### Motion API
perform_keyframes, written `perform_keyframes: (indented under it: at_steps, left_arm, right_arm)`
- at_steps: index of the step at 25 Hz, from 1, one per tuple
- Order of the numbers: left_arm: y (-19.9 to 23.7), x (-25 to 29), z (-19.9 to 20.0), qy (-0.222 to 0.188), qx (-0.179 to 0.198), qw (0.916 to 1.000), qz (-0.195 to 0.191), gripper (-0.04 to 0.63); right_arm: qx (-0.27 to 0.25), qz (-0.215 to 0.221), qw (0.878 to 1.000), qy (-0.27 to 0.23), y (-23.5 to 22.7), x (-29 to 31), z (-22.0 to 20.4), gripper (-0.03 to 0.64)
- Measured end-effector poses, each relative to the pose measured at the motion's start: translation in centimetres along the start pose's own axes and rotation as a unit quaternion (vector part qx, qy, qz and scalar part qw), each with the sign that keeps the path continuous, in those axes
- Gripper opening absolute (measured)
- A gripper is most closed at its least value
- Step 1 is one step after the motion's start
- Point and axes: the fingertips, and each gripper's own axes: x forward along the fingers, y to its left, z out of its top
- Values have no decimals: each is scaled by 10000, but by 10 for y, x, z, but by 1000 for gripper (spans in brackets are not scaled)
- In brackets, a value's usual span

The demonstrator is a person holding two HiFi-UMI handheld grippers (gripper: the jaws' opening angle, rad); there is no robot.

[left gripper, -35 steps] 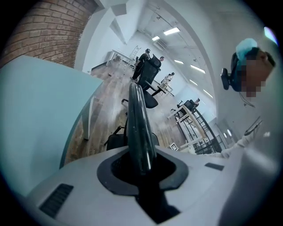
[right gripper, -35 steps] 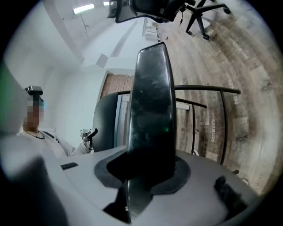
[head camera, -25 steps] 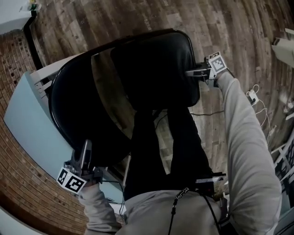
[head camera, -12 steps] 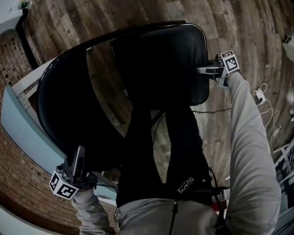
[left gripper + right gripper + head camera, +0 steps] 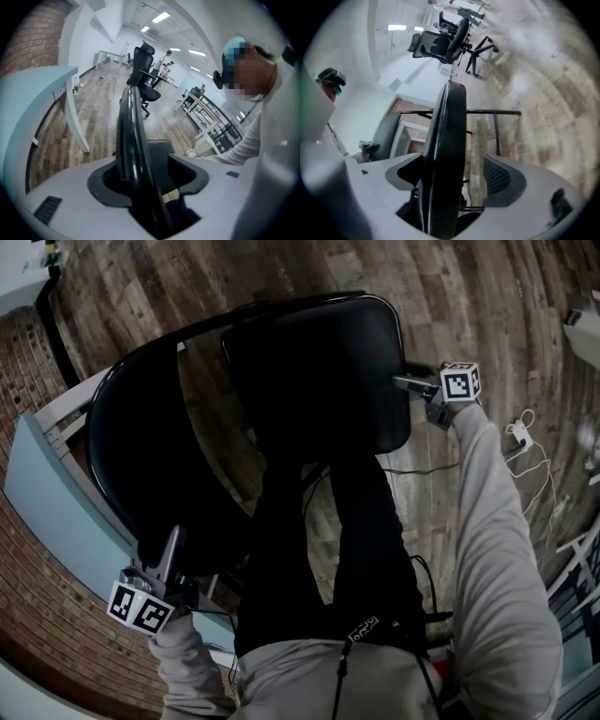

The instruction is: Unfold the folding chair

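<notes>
The black folding chair stands in front of me, its seat (image 5: pixel 319 371) at the top and its backrest (image 5: pixel 141 456) at the left of the head view. My left gripper (image 5: pixel 172 554) is at the backrest's lower rim. That rim (image 5: pixel 131 140) runs between its jaws, which are opening, with a gap on the right side. My right gripper (image 5: pixel 403 383) is at the seat's right edge. The seat edge (image 5: pixel 447 154) lies between its opening jaws, clear of the right pad (image 5: pixel 501 178).
A light blue desk (image 5: pixel 56 512) stands against the brick wall (image 5: pixel 37 615) left of the chair. White cables (image 5: pixel 525 442) lie on the wood floor at the right. My legs (image 5: pixel 309 549) are just behind the chair. A black office chair (image 5: pixel 143 70) stands farther off.
The chair and both grippers sank a little. The right gripper followed the seat edge, first right and then back left in the head view. The left gripper stayed on the backrest rim.
</notes>
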Motion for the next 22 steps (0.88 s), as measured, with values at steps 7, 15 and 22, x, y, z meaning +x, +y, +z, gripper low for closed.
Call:
perform_keyframes:
  at_steps: [7, 15, 22]
  left_arm:
    - [-13, -56, 37, -738, 709, 9913, 832, 399]
    - [-117, -145, 110, -1480, 1156, 9813, 414, 399]
    - [-213, -205, 173, -2402, 1851, 9524, -309, 396]
  right_arm:
    - [-863, -1286, 9862, -589, 101, -103, 7, 379]
    - [-2133, -1219, 9635, -1064, 331, -196, 72, 377]
    - [-3719, -1193, 9053, -1667, 550, -241, 118, 377]
